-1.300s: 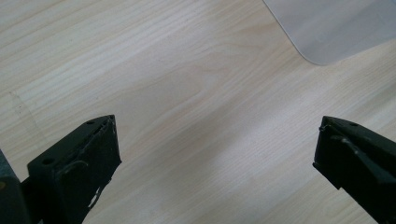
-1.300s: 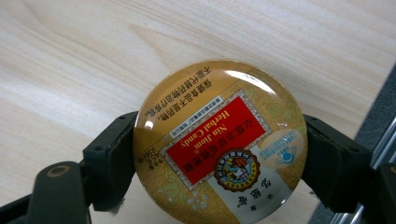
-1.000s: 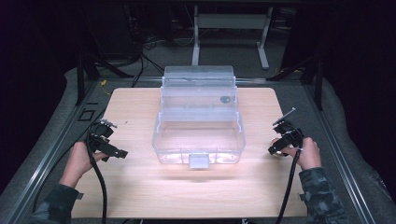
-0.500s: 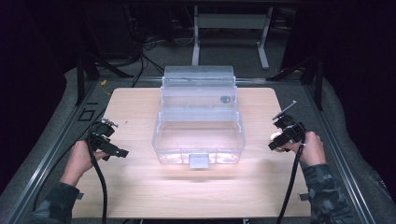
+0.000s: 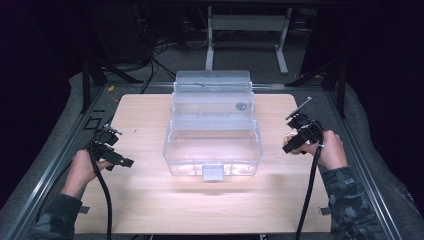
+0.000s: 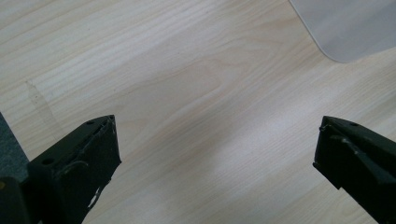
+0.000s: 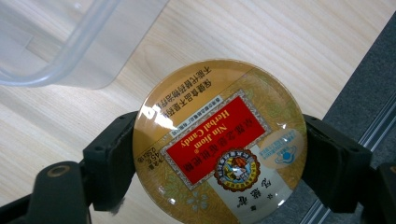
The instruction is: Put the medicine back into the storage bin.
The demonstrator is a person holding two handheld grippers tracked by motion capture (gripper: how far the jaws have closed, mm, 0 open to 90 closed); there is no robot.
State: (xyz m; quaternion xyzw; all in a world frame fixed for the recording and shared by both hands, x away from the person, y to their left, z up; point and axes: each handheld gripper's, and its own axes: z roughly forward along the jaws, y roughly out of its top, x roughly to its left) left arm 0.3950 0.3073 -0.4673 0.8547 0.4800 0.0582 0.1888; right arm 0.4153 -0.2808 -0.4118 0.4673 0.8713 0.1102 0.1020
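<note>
A clear plastic box (image 5: 212, 145) with its lid (image 5: 212, 92) tilted up at the back stands in the middle of the wooden table (image 5: 150, 200). My right gripper (image 5: 294, 145) hangs above the table's right edge, shut on a round gold candy tin (image 7: 219, 144) with a red label; both jaws press on its rim. A corner of the box (image 7: 60, 42) lies just beyond the tin in the right gripper view. My left gripper (image 5: 121, 161) rests low at the table's left, open, with bare wood (image 6: 210, 121) between its jaws.
A grey padded border (image 5: 55, 150) and metal rails frame the table. A white stand (image 5: 247, 30) and cables sit on the dark floor behind. A box corner (image 6: 345, 28) shows at the top right of the left gripper view.
My right gripper has risen with the tin and drifted slightly away from the table surface. The left gripper has stayed put.
</note>
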